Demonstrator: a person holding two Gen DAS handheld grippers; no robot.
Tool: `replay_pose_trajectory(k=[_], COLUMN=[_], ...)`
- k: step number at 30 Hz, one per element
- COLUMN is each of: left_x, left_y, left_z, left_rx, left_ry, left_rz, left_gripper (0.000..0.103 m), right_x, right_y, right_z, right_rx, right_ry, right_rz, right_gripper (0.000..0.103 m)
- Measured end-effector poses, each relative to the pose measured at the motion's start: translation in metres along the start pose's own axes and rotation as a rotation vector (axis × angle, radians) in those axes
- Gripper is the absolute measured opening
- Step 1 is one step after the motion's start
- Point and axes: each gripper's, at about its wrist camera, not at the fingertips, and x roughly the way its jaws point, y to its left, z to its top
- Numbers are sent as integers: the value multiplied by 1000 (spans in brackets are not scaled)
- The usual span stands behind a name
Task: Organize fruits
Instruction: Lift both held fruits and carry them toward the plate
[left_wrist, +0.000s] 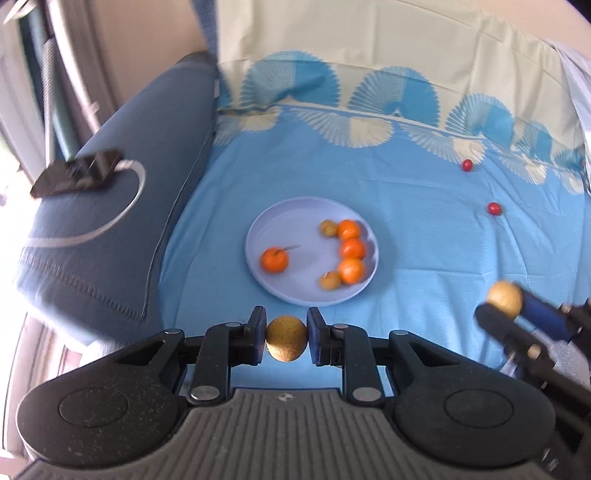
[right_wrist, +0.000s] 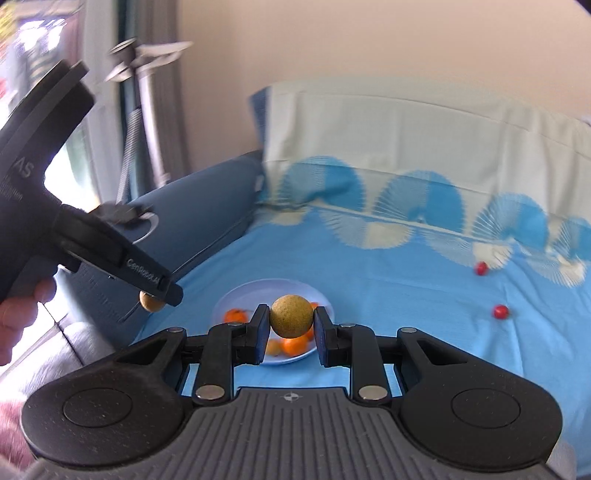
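My left gripper (left_wrist: 286, 338) is shut on a small brown round fruit (left_wrist: 286, 339), just short of the near rim of a pale lilac plate (left_wrist: 273, 221). The plate holds several oranges (left_wrist: 274, 259) and two small brown fruits (left_wrist: 328, 228). My right gripper (right_wrist: 291, 325) is shut on another brown round fruit (right_wrist: 291, 316), held above the blue sheet with the plate (right_wrist: 255, 291) behind it. In the left wrist view the right gripper (left_wrist: 506, 304) shows at the right with its fruit (left_wrist: 505, 298). Two small red fruits (left_wrist: 467, 165) (left_wrist: 494, 208) lie on the sheet to the far right.
A dark blue cushion (left_wrist: 110, 221) lies left of the plate with a black device (left_wrist: 77, 173) on it. A pale pillow with a blue fan pattern (left_wrist: 369, 55) runs along the back. The left gripper's body (right_wrist: 74, 229) and the hand holding it fill the right wrist view's left side.
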Motion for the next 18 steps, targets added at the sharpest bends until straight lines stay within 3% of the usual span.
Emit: replay_pose_trajectory(k=[7,18], left_x=[-5,1], left_y=[32,35], left_z=[-15,-15], left_rx=[-78,-84], left_ry=[2,1], left_rz=[2,-9], left_gripper=[26,26], right_x=[-7,2], right_y=[10,19], right_z=[7,4], right_rx=[-12,-39], right_ry=[6,34], right_rz=[-24,-20], right_gripper=[27,27])
